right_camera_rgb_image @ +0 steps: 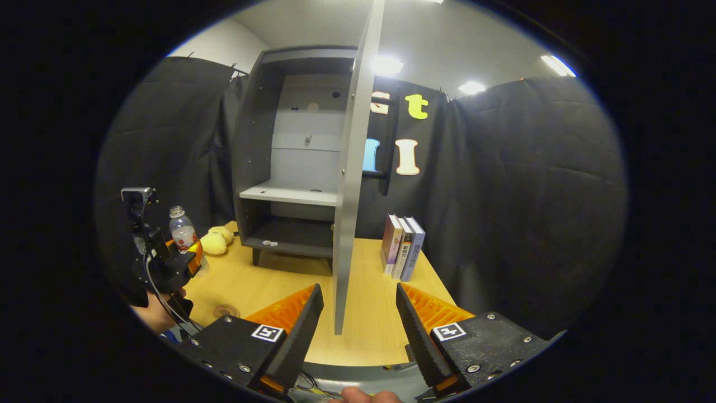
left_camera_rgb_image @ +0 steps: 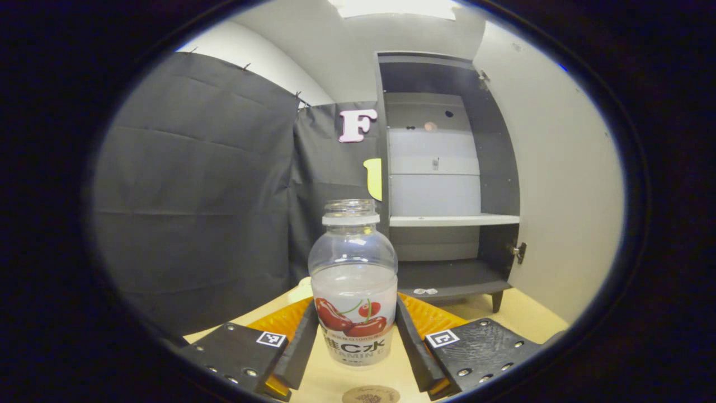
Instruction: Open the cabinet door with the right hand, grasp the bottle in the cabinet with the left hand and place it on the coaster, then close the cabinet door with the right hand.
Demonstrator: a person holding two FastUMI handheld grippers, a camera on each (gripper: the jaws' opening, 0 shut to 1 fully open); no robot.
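The left gripper [left_camera_rgb_image: 355, 341] has its jaws closed on the bottle [left_camera_rgb_image: 353, 291], both fingers pressing its labelled lower half; the bottle is upright above the table [left_camera_rgb_image: 520, 316], over its left part. The coaster [left_camera_rgb_image: 370, 394] lies on the table just below and nearer the front edge. The right gripper [right_camera_rgb_image: 358, 319] has its jaws spread wide with nothing held, either side of the cabinet door [right_camera_rgb_image: 352, 168], which is swung open. The cabinet [right_camera_rgb_image: 291, 157] stands toward the table's back edge, books [right_camera_rgb_image: 403, 246] upright to its right.
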